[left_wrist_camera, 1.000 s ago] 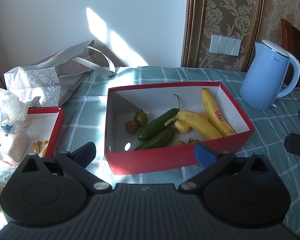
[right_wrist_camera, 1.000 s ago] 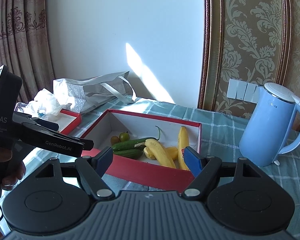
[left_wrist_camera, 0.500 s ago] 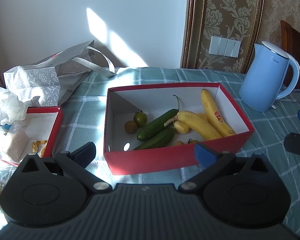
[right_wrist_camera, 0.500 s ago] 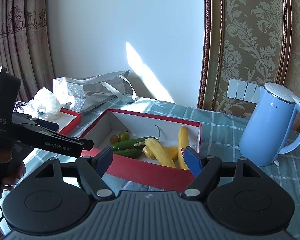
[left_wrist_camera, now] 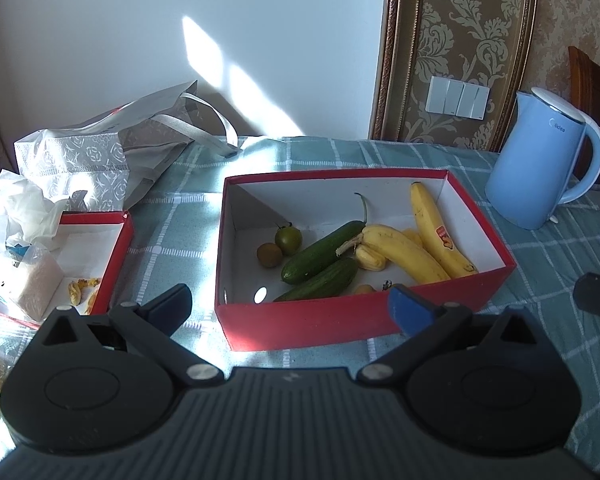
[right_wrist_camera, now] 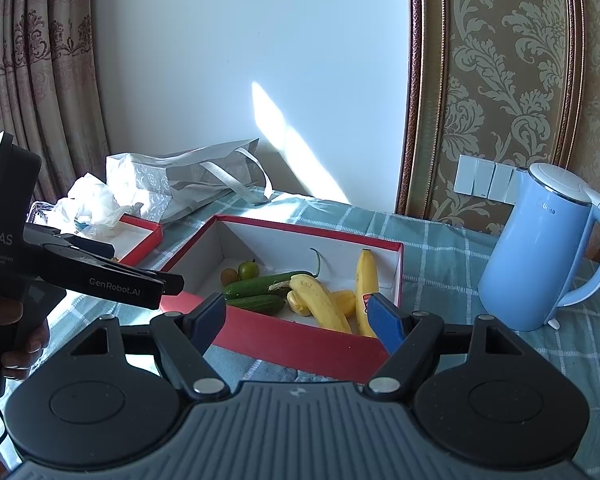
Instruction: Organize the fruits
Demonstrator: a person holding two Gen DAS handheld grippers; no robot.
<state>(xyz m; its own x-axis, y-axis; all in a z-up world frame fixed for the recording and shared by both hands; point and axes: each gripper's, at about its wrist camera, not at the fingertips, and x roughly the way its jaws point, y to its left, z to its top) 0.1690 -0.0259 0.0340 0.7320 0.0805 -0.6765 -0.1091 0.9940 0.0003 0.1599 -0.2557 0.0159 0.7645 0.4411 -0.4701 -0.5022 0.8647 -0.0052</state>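
A large red box sits on the checked tablecloth. It holds two yellow bananas, two green cucumbers, a green tomato, a small brown fruit and small yellow pieces. My left gripper is open and empty, just short of the box's near wall. My right gripper is open and empty, near the box's front right. The left gripper body also shows in the right wrist view.
A light blue kettle stands right of the box. A smaller red box with packets and crumpled plastic lies left. A silver bag lies at the back left against the wall.
Both grippers stay open. The views have hardly shifted; the left wrist view has drifted slightly.
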